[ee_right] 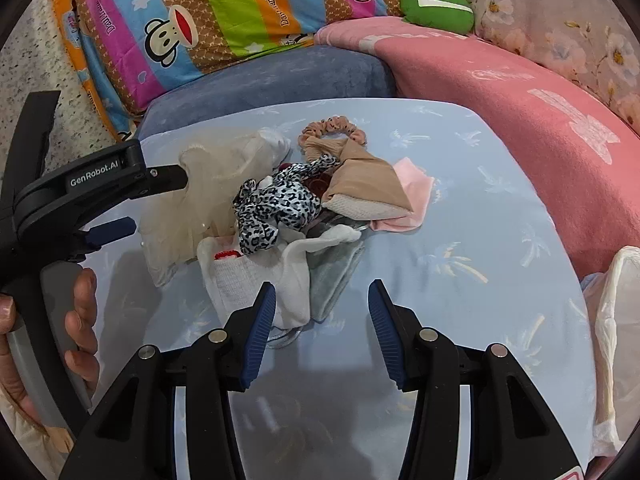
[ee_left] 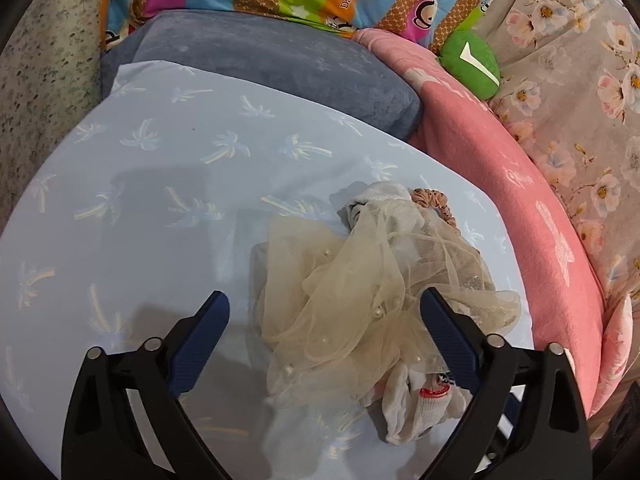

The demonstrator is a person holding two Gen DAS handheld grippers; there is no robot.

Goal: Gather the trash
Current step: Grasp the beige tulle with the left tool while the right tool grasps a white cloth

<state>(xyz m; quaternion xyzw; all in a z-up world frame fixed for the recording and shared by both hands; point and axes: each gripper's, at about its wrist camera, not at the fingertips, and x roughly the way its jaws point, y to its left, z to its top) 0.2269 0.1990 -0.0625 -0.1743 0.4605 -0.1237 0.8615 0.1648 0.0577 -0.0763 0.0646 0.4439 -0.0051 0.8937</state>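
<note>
Judged step: the approach to a first pick, nothing yet lifted

Left gripper spread wide, straddling the cream tulle scrunchie, pads either side of the gauze and not pinching it; hard to tell whether touching

Right gripper also spread, holding nothing, poised just short of the near edge of the heap, one pad just beside the white sock and the grey cloth

Whole heap lying near the middle of the pale blue palm-print sheet: tulle at its left side, leopard-print scrunchie in the centre, beige scrunchie at the far edge, tan folded cloth over a pink one

Behind the sheet, a blue-grey cushion, a striped monkey-print quilt, a pink blanket and a green plush

White plastic bag at the right margin, near the sheet's edge, probably where the pieces belong

Next move likely calling for a lower reach and a firm closing on a thick gather of tulle rather than a single layer, since gauze that thin slips and drags neighbours along; pearl beads prone to snagging on the sock beneath
</note>
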